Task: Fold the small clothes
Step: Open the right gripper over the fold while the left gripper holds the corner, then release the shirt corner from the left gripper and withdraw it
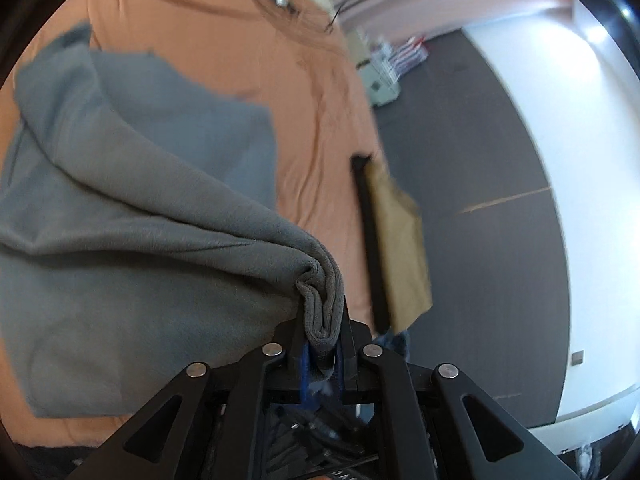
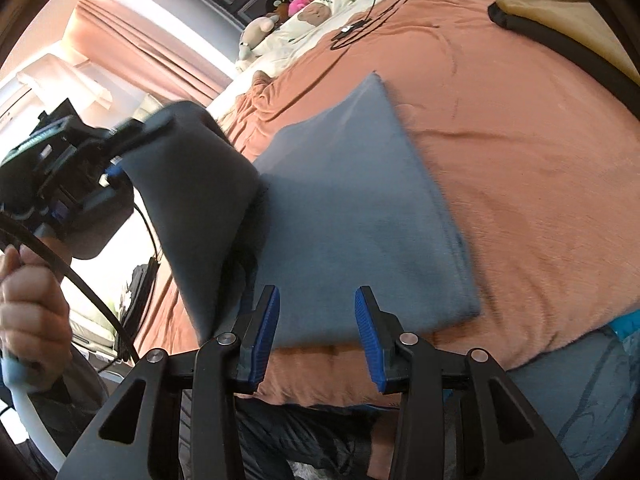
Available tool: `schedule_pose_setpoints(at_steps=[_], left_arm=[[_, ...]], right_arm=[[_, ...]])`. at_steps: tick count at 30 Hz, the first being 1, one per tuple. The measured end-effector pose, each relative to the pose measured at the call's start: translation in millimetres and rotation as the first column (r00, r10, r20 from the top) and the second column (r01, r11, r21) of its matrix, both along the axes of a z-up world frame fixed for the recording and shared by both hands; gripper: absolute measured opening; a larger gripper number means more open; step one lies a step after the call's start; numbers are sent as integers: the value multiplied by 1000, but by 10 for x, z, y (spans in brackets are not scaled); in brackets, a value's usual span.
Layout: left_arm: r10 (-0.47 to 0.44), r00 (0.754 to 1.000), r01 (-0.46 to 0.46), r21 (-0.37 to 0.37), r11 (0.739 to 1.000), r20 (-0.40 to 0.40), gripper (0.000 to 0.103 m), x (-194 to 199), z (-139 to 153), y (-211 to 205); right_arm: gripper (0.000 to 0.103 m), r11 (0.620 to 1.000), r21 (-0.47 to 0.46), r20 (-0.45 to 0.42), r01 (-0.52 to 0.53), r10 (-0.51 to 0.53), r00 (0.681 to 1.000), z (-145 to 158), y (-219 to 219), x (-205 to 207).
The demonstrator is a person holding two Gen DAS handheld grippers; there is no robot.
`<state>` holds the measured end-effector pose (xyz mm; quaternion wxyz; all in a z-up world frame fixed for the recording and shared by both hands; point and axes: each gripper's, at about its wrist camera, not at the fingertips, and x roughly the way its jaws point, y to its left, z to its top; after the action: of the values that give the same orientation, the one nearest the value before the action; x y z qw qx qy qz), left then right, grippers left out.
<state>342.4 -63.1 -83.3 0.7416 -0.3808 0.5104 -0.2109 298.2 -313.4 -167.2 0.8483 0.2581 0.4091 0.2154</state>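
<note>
A grey garment (image 1: 132, 208) lies on an orange bedspread (image 1: 248, 64). My left gripper (image 1: 322, 332) is shut on a bunched edge of the garment and lifts that part off the bed. In the right wrist view the garment (image 2: 352, 208) lies partly flat, with its left side raised in the left gripper (image 2: 116, 168). My right gripper (image 2: 316, 328) is open and empty, hovering over the garment's near edge, its blue pads (image 2: 370, 332) apart.
A tan and black folded item (image 1: 396, 240) lies at the bed's edge, seen also in the right wrist view (image 2: 560, 28). A black cable (image 2: 360, 28) and plush toys (image 2: 316, 12) lie at the far end of the bed. Dark floor (image 1: 480, 160) lies beside the bed.
</note>
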Motion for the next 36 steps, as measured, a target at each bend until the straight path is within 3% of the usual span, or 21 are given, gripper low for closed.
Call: schedule_pose_setpoints(at_steps=[2, 6, 8, 9, 15, 24, 30, 33, 36], left_arm=[[-14, 999, 13, -24, 1000, -49, 25, 16, -131, -26], [0, 999, -3, -52, 999, -52, 64, -79, -179, 77], [33, 999, -34, -29, 999, -34, 73, -150, -151, 228], [44, 999, -45, -23, 999, -31, 74, -169, -139, 283], [130, 991, -128, 46, 991, -35, 74, -328, -206, 736], [218, 975, -210, 134, 968, -49, 74, -733, -438, 1242], [251, 965, -235, 170, 957, -81, 72, -948, -659, 1412], [254, 962, -234, 179, 956, -102, 67, -1028, -777, 1437], [234, 963, -208, 184, 961, -134, 60, -1080, -927, 1382]], right_arm=[[37, 1000, 5, -10, -3, 3, 1000, -22, -1, 14], [38, 1000, 20, -27, -19, 20, 999, -37, 17, 52], [47, 1000, 22, -29, -23, 23, 999, -26, 42, 68], [51, 999, 23, -26, -25, 25, 999, -15, 52, 75], [51, 999, 44, -34, -18, 19, 999, -48, 20, 147], [51, 1000, -6, -51, -9, 9, 999, -26, 1, 389], [22, 997, -74, -83, -29, 22, 996, 46, 58, 568], [6, 996, -86, -71, 0, -6, 997, 116, 14, 574], [4, 996, -87, -50, 5, -9, 999, 164, 20, 515]])
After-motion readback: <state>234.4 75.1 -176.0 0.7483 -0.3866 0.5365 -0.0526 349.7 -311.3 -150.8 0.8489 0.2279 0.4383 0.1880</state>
